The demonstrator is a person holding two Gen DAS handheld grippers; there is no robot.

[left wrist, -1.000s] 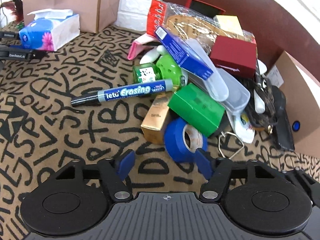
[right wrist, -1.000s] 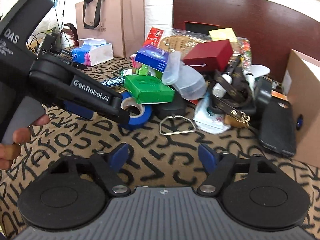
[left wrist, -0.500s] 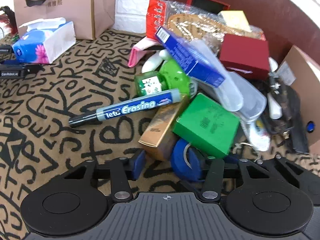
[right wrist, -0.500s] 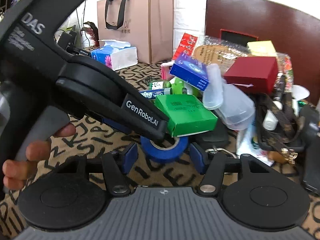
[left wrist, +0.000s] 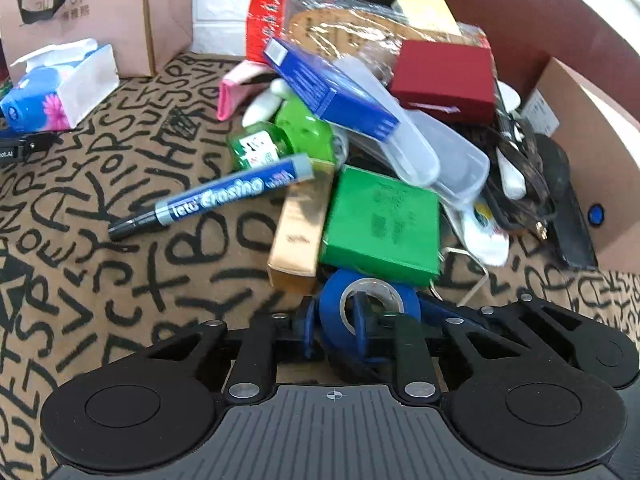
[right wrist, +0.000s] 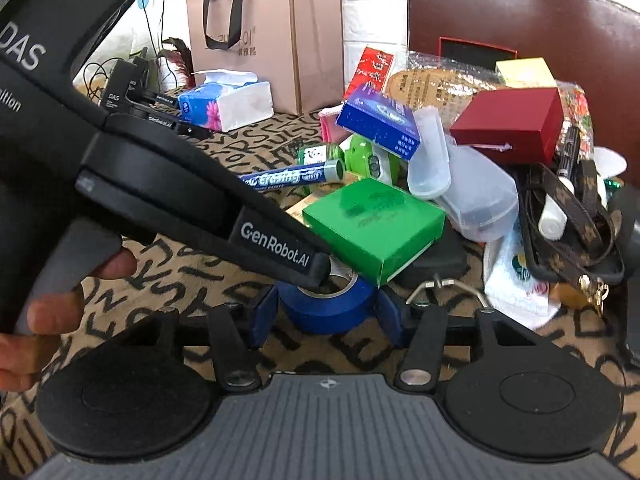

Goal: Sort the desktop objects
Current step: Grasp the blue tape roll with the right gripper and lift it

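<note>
A blue tape roll [left wrist: 370, 304] lies on the lettered cloth at the front of a pile, partly under a green box [left wrist: 382, 222]. My left gripper [left wrist: 336, 332] is shut on the roll's wall, one finger inside the hole and one outside. The roll also shows in the right wrist view [right wrist: 326, 304]. My right gripper [right wrist: 326, 316] straddles it from outside, fingers close to both sides; contact is unclear. The left gripper body [right wrist: 276, 246] crosses that view, its tip in the roll's hole. A blue marker [left wrist: 212, 196] rests on a gold box [left wrist: 300, 228].
The pile holds a blue box [left wrist: 328, 88], red box [left wrist: 446, 76], clear plastic case [left wrist: 436, 160], green bottle [left wrist: 256, 150] and a strap [right wrist: 568, 216]. A tissue pack [left wrist: 56, 88] and paper bag [right wrist: 272, 32] stand far left. A cardboard box [left wrist: 580, 128] stands right.
My left gripper moved forward and closed on the tape roll's wall. My right gripper moved in from the open cloth until its fingers flank the roll and narrowed.
</note>
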